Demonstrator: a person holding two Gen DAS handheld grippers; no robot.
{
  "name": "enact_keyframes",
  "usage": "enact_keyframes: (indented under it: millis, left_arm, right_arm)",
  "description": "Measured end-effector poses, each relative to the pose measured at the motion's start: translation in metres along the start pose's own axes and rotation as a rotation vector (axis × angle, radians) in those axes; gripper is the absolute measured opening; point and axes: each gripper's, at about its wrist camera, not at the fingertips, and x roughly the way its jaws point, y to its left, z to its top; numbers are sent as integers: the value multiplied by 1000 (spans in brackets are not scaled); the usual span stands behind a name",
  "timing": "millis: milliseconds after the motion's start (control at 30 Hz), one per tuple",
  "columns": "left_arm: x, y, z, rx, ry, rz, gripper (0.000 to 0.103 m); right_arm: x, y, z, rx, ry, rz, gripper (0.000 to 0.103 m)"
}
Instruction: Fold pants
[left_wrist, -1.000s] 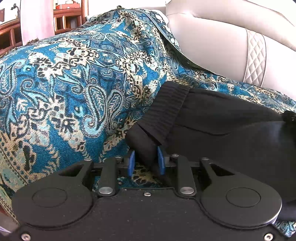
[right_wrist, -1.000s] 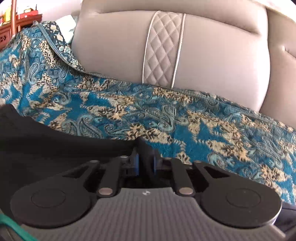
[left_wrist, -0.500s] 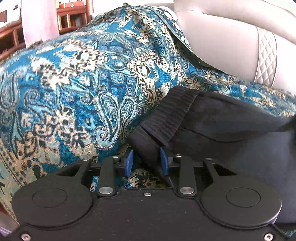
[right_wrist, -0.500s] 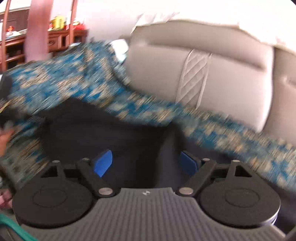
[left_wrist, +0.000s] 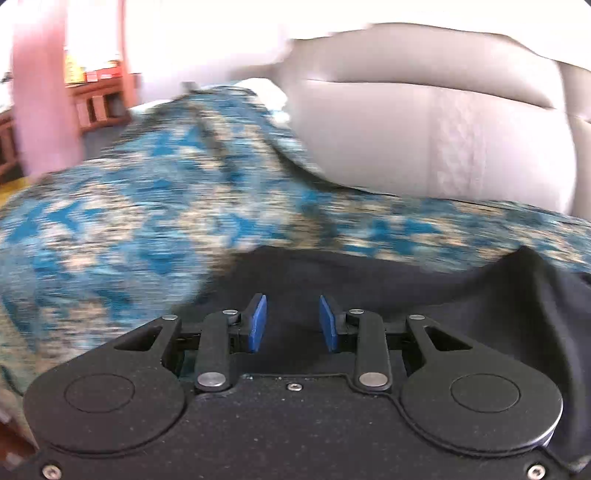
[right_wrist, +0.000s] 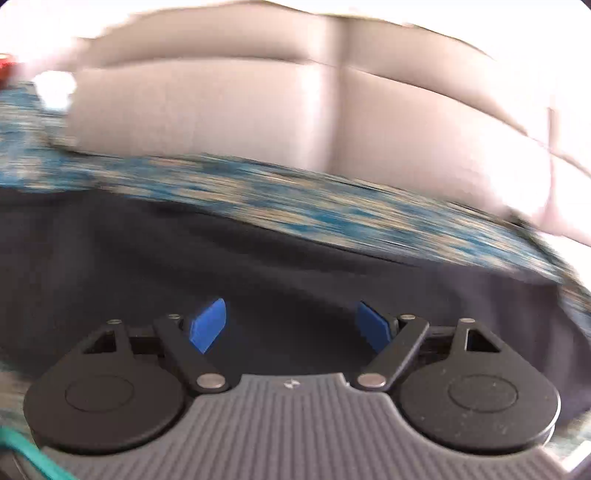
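Both tools have let go of the black pants (left_wrist: 424, 295) since the earlier frames: a second ago each pinched a fold of the dark cloth, and now neither does. My right tool (right_wrist: 291, 325) has just been opening and stands spread wide, nothing pressed between its blue pads (right_wrist: 207, 325), only the dark fabric lying beneath them. My left tool (left_wrist: 291, 323) is parted a little, its pads clear of the cloth, which has dropped back onto the sofa seat where before a ribbed waistband rose up into the grip.

The pants lie across the front of the seat, on the blue paisley throw (left_wrist: 147, 221), reaching toward its right-hand side in the left view.

What worries me from here: both views are smeared with motion (I am swinging fast), so my next grasp could land on a blurred guess and catch one layer only, or snag the throw along with the pants and drag it out of place. The throw is loose cloth over soft cushions, so it would give and bunch under a downward press, spoiling a flat crease.

Behind the seat stands the pale padded sofa back (right_wrist: 258, 110). Off the left end I make out reddish wooden furniture (left_wrist: 99, 107) and a pink upright shape (left_wrist: 40, 110), washed out by bright light.
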Motion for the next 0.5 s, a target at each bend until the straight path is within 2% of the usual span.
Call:
enact_keyframes:
  millis: [100, 167, 267, 333, 500]
  left_arm:
    - [13, -38, -3, 64, 22, -6, 31]
    - [28, -57, -6, 76, 58, 1, 26]
    - [47, -71, -12, 76, 116, 33, 26]
    - [56, -75, -17, 80, 127, 53, 26]
    - [56, -82, -21, 109, 122, 82, 26]
  right_arm:
    - [16, -62, -5, 87, 52, -143, 87]
    - [25, -98, -12, 125, 85, -230, 87]
    - [32, -155, -29, 209, 147, -378, 88]
    - [28, -192, -42, 290, 163, -469, 88]
    - [13, -240, -61, 417, 187, -654, 88]
